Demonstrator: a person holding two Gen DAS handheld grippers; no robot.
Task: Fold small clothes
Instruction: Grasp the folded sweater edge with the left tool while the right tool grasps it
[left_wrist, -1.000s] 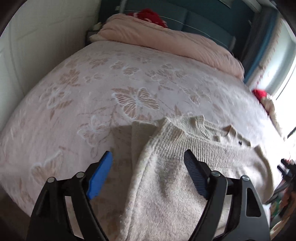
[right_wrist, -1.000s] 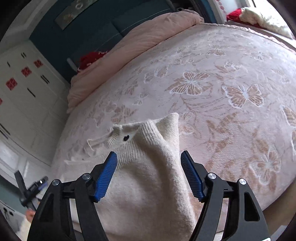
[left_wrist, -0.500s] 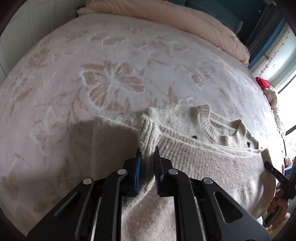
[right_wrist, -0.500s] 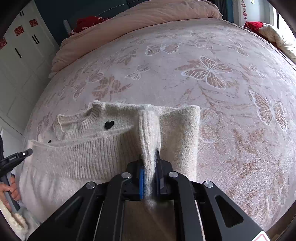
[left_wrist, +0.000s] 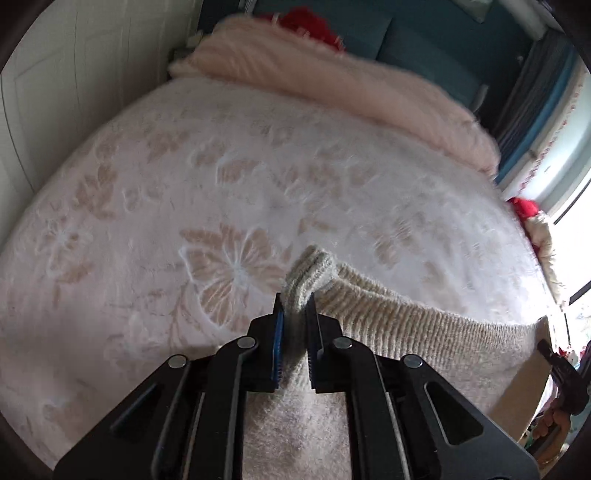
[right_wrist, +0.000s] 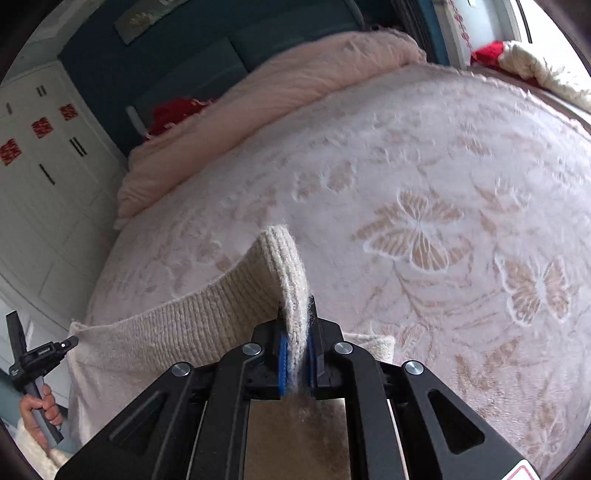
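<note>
A cream knitted sweater (left_wrist: 406, 325) hangs stretched between both grippers above the bed. My left gripper (left_wrist: 294, 299) is shut on a bunched corner of its ribbed hem, which sticks up past the blue pads. My right gripper (right_wrist: 297, 314) is shut on the other corner of the sweater (right_wrist: 177, 328), whose ribbed edge arches up over the pads. The knit sags in a band from one grip to the other. The sweater's neckline and lower body are hidden behind the lifted hem.
A pink bedspread (left_wrist: 184, 192) with butterfly patterns covers the bed (right_wrist: 461, 206). A pink duvet (left_wrist: 332, 85) and red cloth lie at the headboard. White wardrobe doors (right_wrist: 40, 177) stand to one side. A hand (right_wrist: 40, 410) holds the other gripper's handle.
Both grippers went from open over the flat sweater to shut on its hem corners. They then lifted the hem and carried it toward the headboard, covering the neckline.
</note>
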